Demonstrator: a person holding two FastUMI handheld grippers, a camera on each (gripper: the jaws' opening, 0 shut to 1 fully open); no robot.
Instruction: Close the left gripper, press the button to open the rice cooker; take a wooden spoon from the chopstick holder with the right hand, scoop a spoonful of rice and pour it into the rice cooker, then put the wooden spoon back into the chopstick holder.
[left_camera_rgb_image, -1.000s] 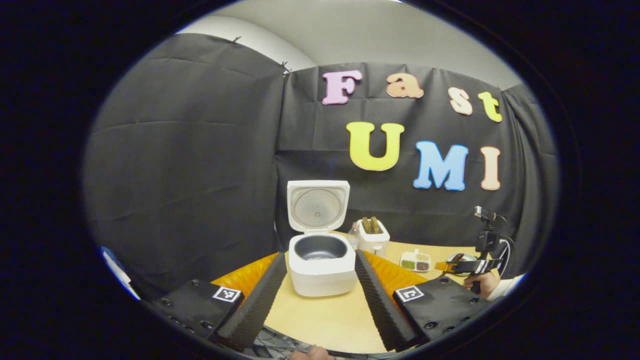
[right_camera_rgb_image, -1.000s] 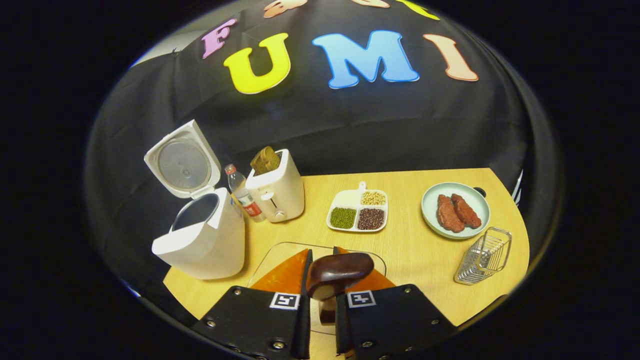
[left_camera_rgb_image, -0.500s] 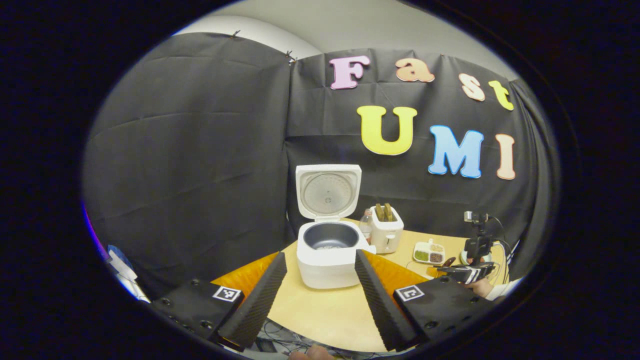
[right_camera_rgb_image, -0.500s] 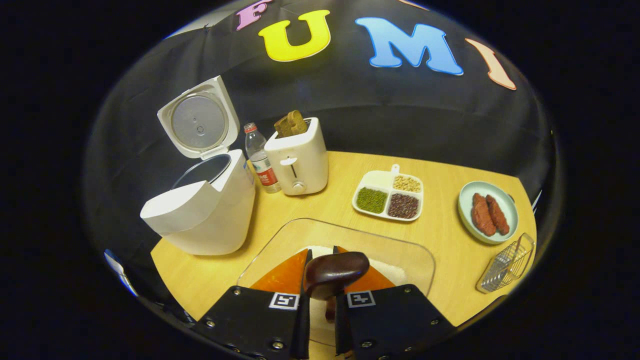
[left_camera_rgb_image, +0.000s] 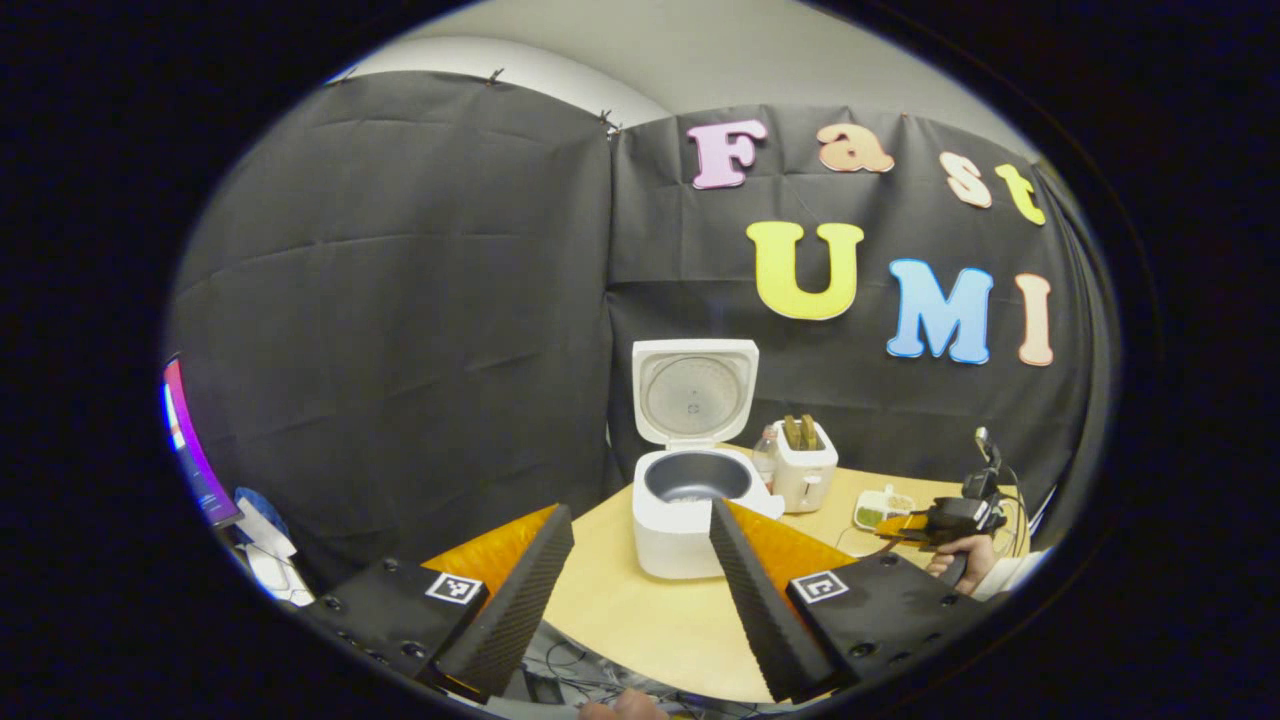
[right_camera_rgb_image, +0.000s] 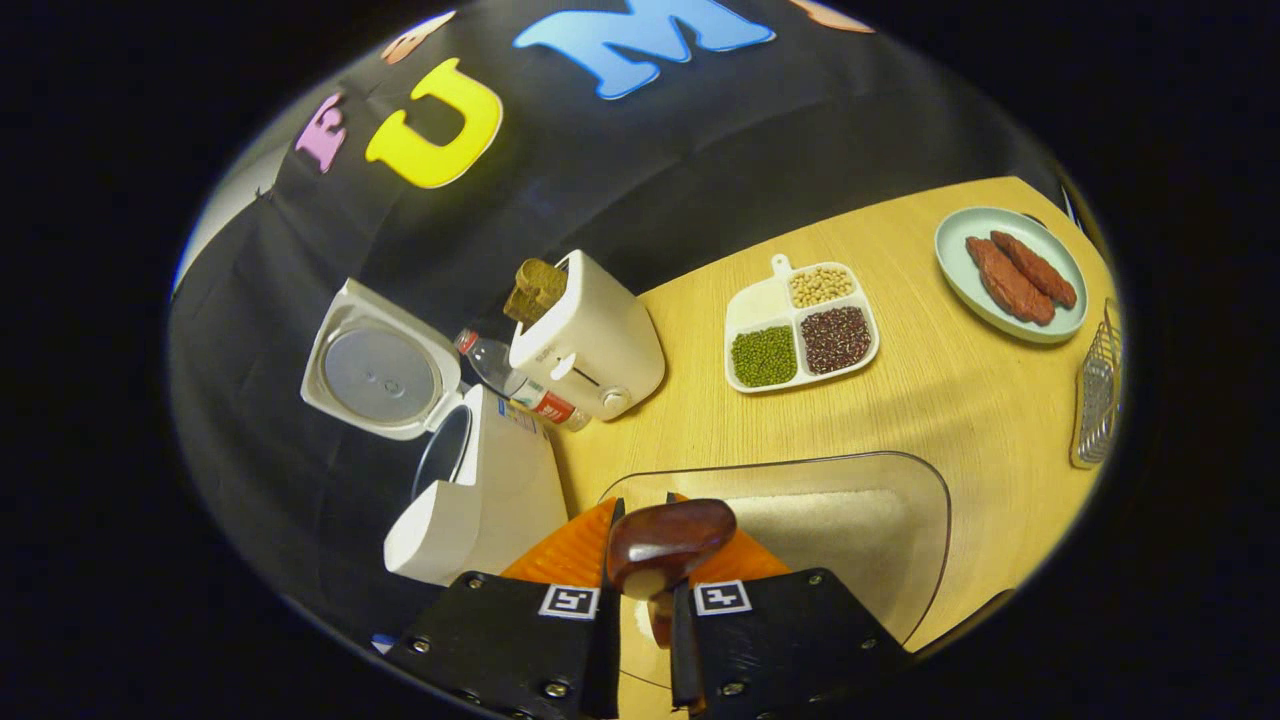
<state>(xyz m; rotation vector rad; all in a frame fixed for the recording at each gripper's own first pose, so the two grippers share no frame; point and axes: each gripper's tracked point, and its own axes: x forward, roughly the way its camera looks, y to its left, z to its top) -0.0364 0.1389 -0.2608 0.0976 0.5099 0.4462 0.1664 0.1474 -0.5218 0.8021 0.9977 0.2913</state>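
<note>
Right claw (right_camera_rgb_image: 640, 590) is clamped on the wooden spoon (right_camera_rgb_image: 655, 540), both fingers pressing its handle, the dark bowl of the spoon sticking up between them above a clear tray of rice (right_camera_rgb_image: 850, 520). Left claw (left_camera_rgb_image: 640, 590) stands wide apart, gripping nothing, over the near edge of the table (left_camera_rgb_image: 640, 620). Beyond it sits the rice cooker (left_camera_rgb_image: 690, 510), lid raised upright, pot exposed. A toaster (right_camera_rgb_image: 590, 345) stands just beside the cooker, with a bottle (right_camera_rgb_image: 520, 385) between them. At the table's far right corner is the wire chopstick holder (right_camera_rgb_image: 1097, 400), near a plate (right_camera_rgb_image: 1010, 275).
</note>
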